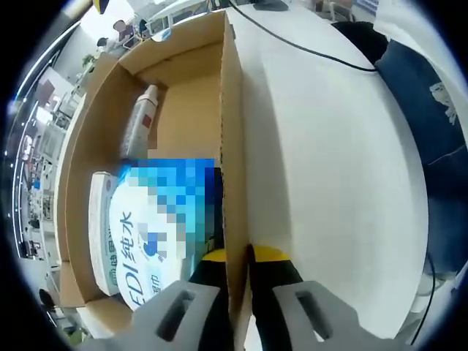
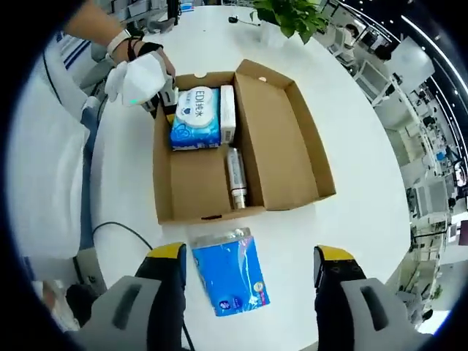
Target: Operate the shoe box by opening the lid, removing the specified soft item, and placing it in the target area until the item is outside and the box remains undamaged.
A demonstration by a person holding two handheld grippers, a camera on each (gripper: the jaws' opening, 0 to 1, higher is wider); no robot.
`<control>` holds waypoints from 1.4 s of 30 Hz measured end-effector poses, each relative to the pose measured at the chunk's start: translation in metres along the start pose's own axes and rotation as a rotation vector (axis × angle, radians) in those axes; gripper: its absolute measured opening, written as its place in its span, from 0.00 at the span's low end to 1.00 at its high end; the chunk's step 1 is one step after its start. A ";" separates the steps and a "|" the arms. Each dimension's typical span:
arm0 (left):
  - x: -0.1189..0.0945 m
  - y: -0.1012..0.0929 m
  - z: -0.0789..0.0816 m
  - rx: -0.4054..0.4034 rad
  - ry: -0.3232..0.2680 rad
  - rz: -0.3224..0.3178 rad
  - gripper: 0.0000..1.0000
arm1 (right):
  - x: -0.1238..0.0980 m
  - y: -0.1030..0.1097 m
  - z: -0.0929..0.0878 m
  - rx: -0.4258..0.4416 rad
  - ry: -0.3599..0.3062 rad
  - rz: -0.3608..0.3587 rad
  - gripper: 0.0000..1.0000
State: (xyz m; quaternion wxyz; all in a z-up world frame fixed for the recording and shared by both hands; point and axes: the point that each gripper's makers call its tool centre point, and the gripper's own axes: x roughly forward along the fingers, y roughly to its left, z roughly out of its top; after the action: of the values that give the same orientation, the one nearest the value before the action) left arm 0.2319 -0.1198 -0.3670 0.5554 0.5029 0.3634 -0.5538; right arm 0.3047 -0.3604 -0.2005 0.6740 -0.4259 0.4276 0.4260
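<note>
Brown cardboard made the shoe box [image 2: 219, 146], which sat open on the white tabletop [image 2: 365, 219] with its lid folded out flat to one side. The left gripper [image 1: 238, 256] was pinched shut on one side wall of the box, one jaw inside and one outside, so it looked like it was holding the box steady. In the right gripper view, a gloved hand [image 2: 139, 79] showed at that far end of the box. The right gripper [image 2: 248, 267] was open wide and held nothing. A soft blue pack [image 2: 232, 272] lay flat on the tabletop between its two jaws, just outside the near wall of the box. Its long side ran away from the gripper, toward the box, and the right gripper was much nearer to it than the left. I think this was the soft item, already out of the box, and the job was close to done. Inside the box there was a blue and white wipes pack [image 2: 196, 117], a white carton [image 2: 227, 113] beside it, and a slim bottle [image 2: 235, 175] lying down. The print on the wipes pack was partly blurred in the left gripper view. The box looked unhurt.
</note>
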 end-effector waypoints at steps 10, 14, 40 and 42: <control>0.001 0.000 0.000 -0.018 -0.001 0.002 0.03 | 0.007 0.011 0.008 0.075 0.003 0.004 0.67; 0.001 0.001 -0.001 -0.014 -0.004 0.004 0.03 | 0.005 0.011 0.014 0.071 -0.002 -0.005 0.66; 0.001 0.001 -0.001 -0.022 -0.023 -0.001 0.02 | 0.052 0.032 0.071 0.093 -0.129 -0.007 0.58; 0.002 0.001 -0.001 -0.019 -0.025 0.001 0.02 | 0.058 0.036 0.075 0.098 -0.146 -0.010 0.58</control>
State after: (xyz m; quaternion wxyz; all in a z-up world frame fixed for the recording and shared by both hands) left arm 0.2331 -0.1193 -0.3693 0.5648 0.4908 0.3616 -0.5562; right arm 0.3023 -0.2684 -0.2421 0.7255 -0.3623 0.3955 0.4313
